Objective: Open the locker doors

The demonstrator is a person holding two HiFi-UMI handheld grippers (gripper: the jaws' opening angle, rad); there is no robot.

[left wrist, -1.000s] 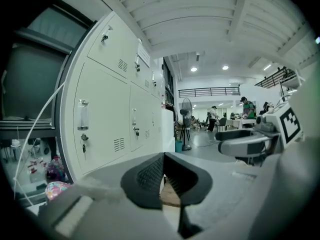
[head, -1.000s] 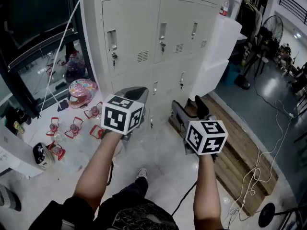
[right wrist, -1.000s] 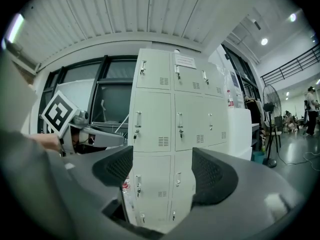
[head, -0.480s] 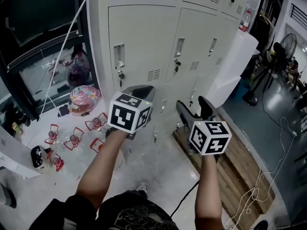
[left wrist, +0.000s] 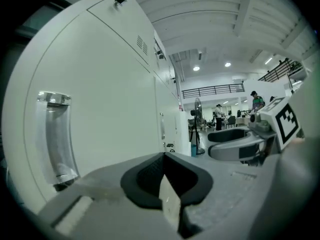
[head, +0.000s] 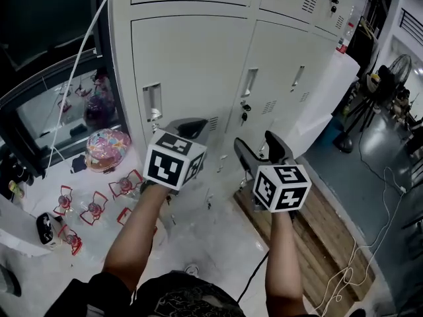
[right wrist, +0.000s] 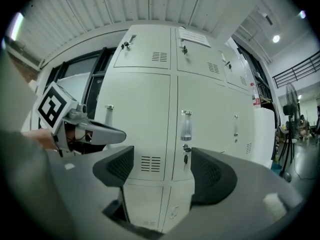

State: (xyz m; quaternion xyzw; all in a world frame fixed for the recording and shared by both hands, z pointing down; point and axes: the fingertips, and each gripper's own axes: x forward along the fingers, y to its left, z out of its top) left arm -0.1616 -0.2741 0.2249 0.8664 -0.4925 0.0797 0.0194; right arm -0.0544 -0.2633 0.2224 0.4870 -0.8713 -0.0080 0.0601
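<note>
Locker doors (head: pixel 192 58) stand shut across a pale grey bank of lockers at the far side of the scene, seams flush, in upper and lower rows. The left door carries a recessed handle (head: pixel 153 102). The middle door has its own handle (head: pixel 250 82) with a key (head: pixel 244 107) hanging in the lock just below.

The left tongs (head: pixel 192 125) are closed, pads pressed together with nothing between them. They are held near the left door, just right of and below its handle. I cannot tell whether they touch the door.

The right tongs (head: pixel 258 147) are open, pads well apart and empty. They point at the middle door, well short of it, and its key shows in the gap between them.

On the floor to the left lie small red-framed items (head: pixel 92 207) and a colourful dome (head: pixel 108 145). A wooden platform (head: pixel 330 230) lies to the right.
</note>
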